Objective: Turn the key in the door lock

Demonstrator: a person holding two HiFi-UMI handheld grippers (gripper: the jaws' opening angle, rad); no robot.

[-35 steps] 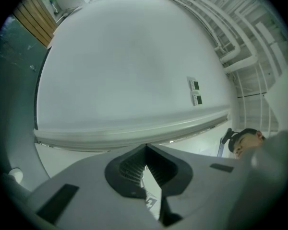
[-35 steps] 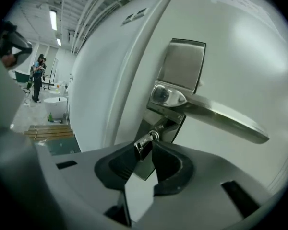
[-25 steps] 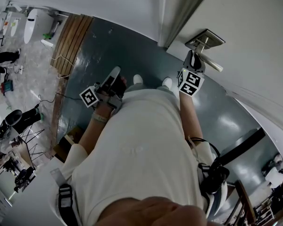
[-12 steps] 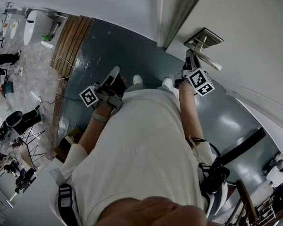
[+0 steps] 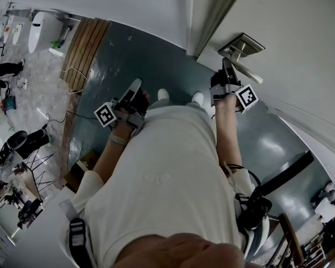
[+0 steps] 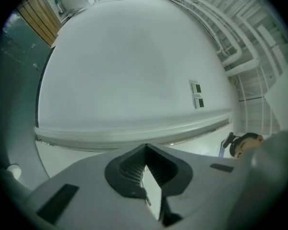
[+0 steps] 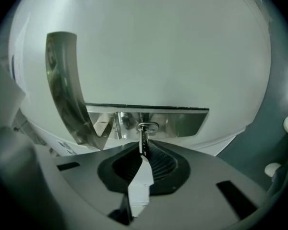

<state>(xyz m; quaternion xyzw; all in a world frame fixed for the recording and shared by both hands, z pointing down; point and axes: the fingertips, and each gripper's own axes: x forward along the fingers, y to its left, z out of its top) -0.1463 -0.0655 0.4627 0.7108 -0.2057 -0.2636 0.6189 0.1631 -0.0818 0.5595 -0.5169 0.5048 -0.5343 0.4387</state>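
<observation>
Brushed steel made up the lock plate near the edge of the white door, with its curved lever handle beside it. We had the slim metal key seated in the keyhole. The right gripper had just been closing, and its ribbed black fingers pinched the key's flat bow. So the grip looked made; the turn itself, we judged, was still left. Our left gripper hung idle well apart, fingers together on nothing, facing a plain white wall.
</observation>
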